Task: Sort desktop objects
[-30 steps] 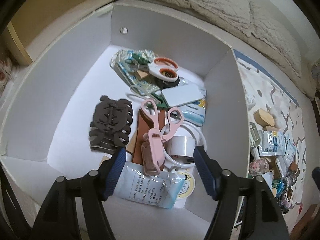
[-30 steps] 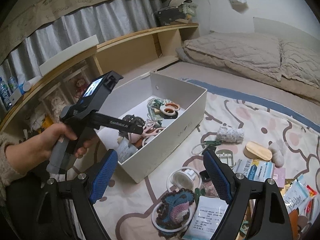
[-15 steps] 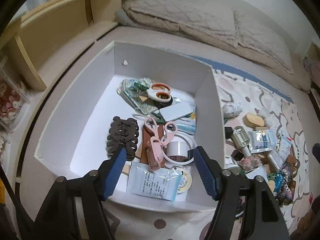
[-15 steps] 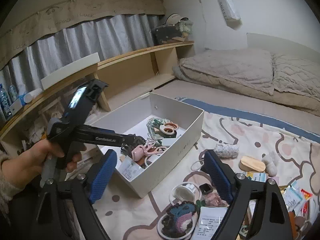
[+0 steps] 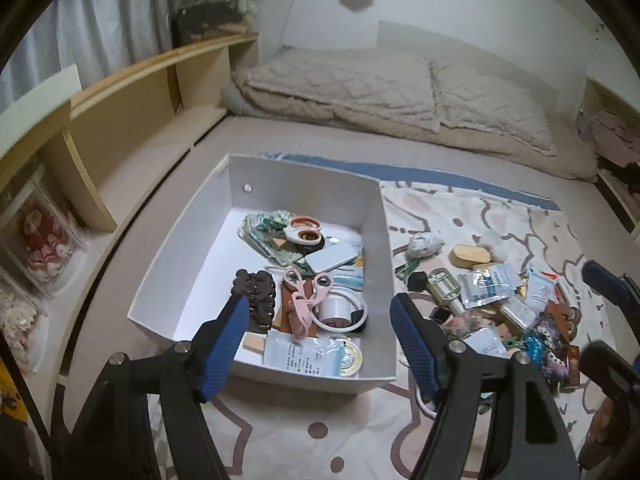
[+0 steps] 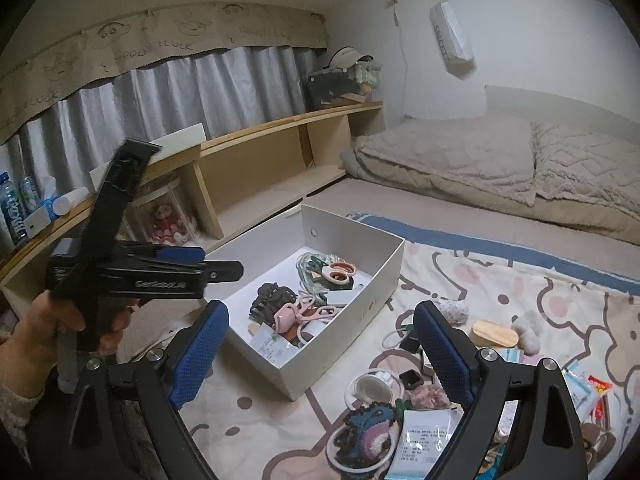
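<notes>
A white box (image 5: 300, 188) on the patterned blanket holds pink scissors (image 5: 306, 300), a brown hair claw (image 5: 256, 294), orange-handled scissors (image 5: 302, 232), a tape roll (image 5: 336, 308) and a sachet (image 5: 304, 354). My left gripper (image 5: 318, 308) hovers above and in front of the box. Its jaws are opening, with nothing between them. A hand (image 6: 52, 324) holds it in the right wrist view. My right gripper (image 6: 320, 312) stands open and empty, raised over the loose pile: a crocheted coaster (image 6: 366, 428), a tape roll (image 6: 370, 388) and a sachet (image 6: 422, 440).
More loose items lie right of the box, among them a wooden oval block (image 5: 470, 257), sachets (image 5: 490, 284) and a grey bundle (image 5: 424, 244). A wooden shelf (image 6: 256, 168) runs along the left. Folded beige bedding (image 5: 380, 92) lies at the back.
The left gripper has risen and drawn back from inside the box, so the whole box and the bed now show. The right gripper lifted a little and its jaws widened.
</notes>
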The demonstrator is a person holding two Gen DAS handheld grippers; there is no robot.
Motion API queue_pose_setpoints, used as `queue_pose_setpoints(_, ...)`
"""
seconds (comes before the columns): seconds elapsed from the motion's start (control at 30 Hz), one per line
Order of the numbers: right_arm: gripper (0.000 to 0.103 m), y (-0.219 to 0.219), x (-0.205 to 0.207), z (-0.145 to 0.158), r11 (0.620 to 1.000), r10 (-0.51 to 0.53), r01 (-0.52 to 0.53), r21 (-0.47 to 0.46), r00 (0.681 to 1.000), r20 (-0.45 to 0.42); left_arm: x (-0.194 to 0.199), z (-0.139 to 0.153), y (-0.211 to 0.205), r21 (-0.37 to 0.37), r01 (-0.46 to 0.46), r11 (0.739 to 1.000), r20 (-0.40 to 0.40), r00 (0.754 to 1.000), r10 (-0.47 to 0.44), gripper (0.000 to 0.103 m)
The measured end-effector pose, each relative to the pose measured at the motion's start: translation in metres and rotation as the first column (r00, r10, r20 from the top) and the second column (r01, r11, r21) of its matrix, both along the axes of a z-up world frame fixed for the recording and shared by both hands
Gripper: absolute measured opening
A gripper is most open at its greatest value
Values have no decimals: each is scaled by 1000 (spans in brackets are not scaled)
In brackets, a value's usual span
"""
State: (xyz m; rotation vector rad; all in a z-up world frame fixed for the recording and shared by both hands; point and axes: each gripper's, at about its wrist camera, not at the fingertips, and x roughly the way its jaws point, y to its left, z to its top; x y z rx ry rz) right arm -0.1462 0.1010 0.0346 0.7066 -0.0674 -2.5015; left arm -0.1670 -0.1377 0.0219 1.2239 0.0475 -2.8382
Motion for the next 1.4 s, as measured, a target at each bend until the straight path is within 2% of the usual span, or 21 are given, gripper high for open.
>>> queue_pose_setpoints(0.1,94,0,8,4,1000,-8,8,8,1000,-14,15,11,6,-1,11,1000,-34,999,-11,83)
queue_pose_setpoints(0.17,95,0,12,6,1000,-17,18,13,1000,-17,24,17,8,11,27,1000,-51,998,-27,84)
queue_pose_setpoints(0.2,97,0,15,7,1000,-22,22,17,1000,-19,28,20,10,10,31,999,-59,998,-31,84)
queue_pose_setpoints(0.23,103,0,17,9,999,-26,27,19,999,-22,33,24,12,6,35,999,-69,997,-34,85)
queue_pose_setpoints(0.47,103,-1,33,15,998,-44,46,41,998,-47,63,32,18,-24,40,999,-137,990,-43,103)
queue_pose_setpoints(0.63,103,-1,43,16,996,-63,67,65,995,-73,77,32,23,-31,50,998,-147,988,-54,103)
queue_pose_setpoints(0.93,103,3,54,11,994,-75,80,73,995,-63,103,33,30,-34,61,998,-188,980,-66,103)
queue_pose_setpoints(1.17,103,6,64,9,993,-79,84,78,995,-67,118,27,38,-76,66,995,-194,978,-79,103)
queue_pose_setpoints(1.4,103,9,69,6,993,-77,83,83,995,-70,132,25,40,-49,76,996,-208,974,-84,103)
